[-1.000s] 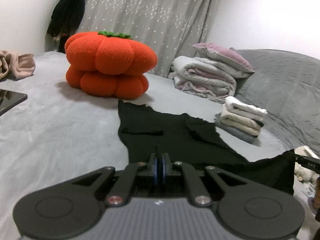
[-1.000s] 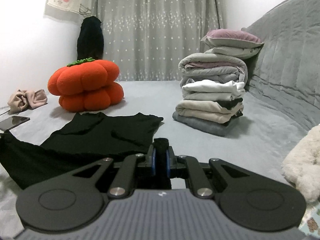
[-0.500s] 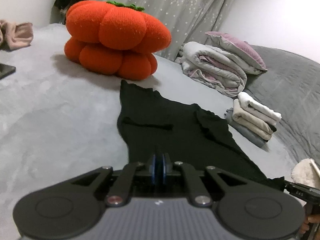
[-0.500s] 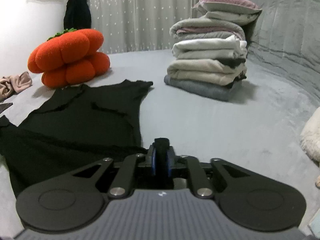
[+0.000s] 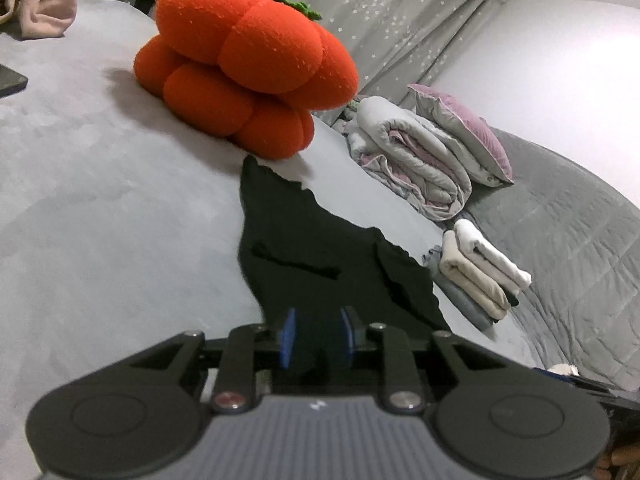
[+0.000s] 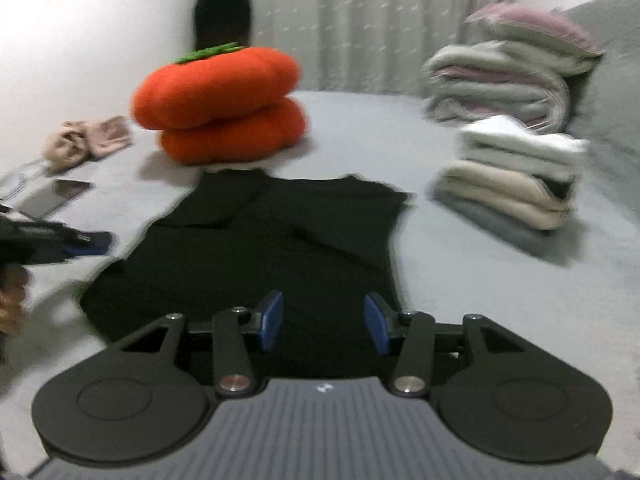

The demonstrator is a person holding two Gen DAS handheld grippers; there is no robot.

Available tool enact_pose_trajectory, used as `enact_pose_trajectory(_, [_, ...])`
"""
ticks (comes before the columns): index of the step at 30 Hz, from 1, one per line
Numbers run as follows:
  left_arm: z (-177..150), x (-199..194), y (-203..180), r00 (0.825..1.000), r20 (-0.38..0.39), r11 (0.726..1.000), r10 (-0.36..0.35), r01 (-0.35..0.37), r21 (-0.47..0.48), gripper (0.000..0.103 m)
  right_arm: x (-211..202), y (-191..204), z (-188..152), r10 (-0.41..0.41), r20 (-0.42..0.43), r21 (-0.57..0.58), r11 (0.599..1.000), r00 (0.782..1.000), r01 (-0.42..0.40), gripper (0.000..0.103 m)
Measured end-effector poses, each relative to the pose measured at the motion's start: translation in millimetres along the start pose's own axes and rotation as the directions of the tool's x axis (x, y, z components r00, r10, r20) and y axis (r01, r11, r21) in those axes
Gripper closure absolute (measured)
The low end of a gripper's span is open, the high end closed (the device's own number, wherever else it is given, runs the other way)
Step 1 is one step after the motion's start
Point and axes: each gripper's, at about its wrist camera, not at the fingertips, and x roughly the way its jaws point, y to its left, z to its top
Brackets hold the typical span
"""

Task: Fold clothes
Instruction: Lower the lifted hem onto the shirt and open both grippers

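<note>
A black sleeveless garment [image 5: 320, 256] lies spread flat on the grey bed [image 5: 120, 220], its neck end toward the orange cushion. My left gripper [image 5: 317, 336] hangs low over its near edge. Its jaws are opening, with the blue pads a narrow gap apart and black cloth showing below them, not pinched. Over the same garment [image 6: 280, 240], my right gripper [image 6: 324, 322] has its jaws opening wider, and nothing is caught between the pads. In the right wrist view the left gripper's fingers [image 6: 86, 240] reach in from the left edge, held by a hand [image 6: 12, 300].
An orange pumpkin cushion [image 5: 248, 60] sits just beyond the garment. A stack of folded clothes [image 5: 476, 268] stands to the right, with a rolled duvet [image 5: 412, 160] and pillow behind. A phone [image 6: 56, 196] and a pink garment [image 6: 88, 140] lie at the left.
Both grippers were shut, the right one on black cloth. Both have moved forward toward the cushion and their jaws have parted. The garment's lifted near edge now lies on the bed.
</note>
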Motion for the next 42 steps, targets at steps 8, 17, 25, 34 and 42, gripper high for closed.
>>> enact_pose_trajectory(8, [0, -11, 21, 0.997, -0.044, 0.997, 0.064, -0.062, 0.038, 0.080, 53, 89, 34, 0.230, -0.120, 0.084, 0.972, 0.966, -0.220, 0.054])
enact_pose_trajectory(17, [-2, -31, 36, 0.998, -0.054, 0.998, 0.044, -0.041, 0.053, 0.080, 109, 149, 40, 0.243, -0.229, 0.141, 0.966, 0.943, -0.215, 0.059])
enact_pose_trajectory(25, [-4, -33, 29, 0.998, -0.057, 0.996, 0.013, -0.008, 0.088, 0.080, 137, 150, 24, 0.150, -0.265, 0.208, 0.973, 0.953, -0.095, 0.098])
enact_pose_trajectory(34, [-7, -17, 5, 0.994, -0.106, 0.979, -0.037, 0.057, 0.195, 0.077, 88, 113, 28, 0.218, -0.133, 0.321, 0.932, 0.967, -0.166, 0.099])
enact_pose_trajectory(42, [21, -7, 23, 0.994, -0.079, 0.997, -0.081, 0.079, -0.028, 0.076, 51, 100, 30, 0.312, -0.074, 0.323, 0.906, 0.947, -0.273, 0.099])
